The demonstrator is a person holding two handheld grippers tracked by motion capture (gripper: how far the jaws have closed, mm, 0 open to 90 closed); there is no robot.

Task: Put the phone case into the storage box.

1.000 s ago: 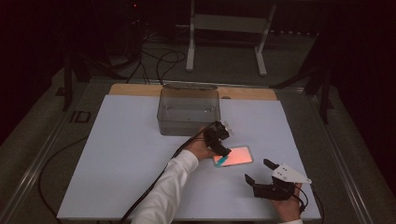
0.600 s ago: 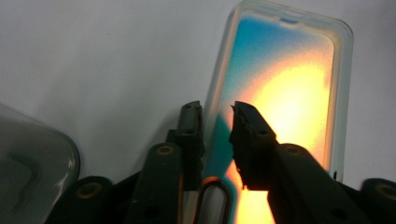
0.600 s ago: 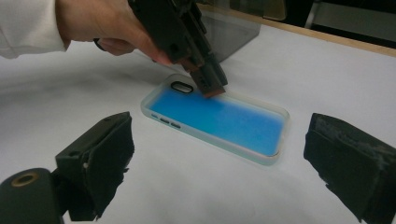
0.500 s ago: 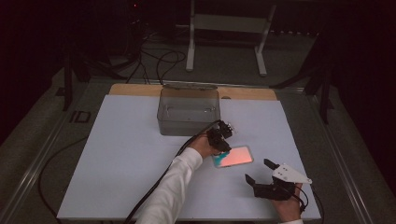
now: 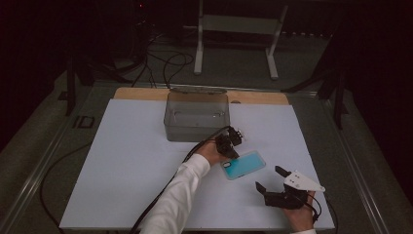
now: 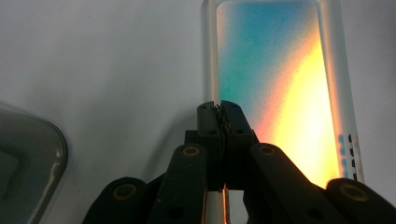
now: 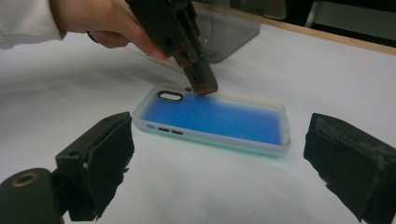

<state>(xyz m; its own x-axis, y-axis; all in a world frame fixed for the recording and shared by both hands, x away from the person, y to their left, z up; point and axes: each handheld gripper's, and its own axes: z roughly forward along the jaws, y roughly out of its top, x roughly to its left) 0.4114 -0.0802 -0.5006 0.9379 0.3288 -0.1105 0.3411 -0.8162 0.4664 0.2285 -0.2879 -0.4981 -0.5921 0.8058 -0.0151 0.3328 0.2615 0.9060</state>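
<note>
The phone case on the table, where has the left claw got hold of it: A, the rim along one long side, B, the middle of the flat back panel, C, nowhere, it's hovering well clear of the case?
A: the left claw is pinched shut on the raised rim along the phone case's long side, near the camera cutout.

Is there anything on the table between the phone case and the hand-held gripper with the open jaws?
No. In the right gripper view, only bare white table lies between the right hand-held gripper and the phone case.
</note>
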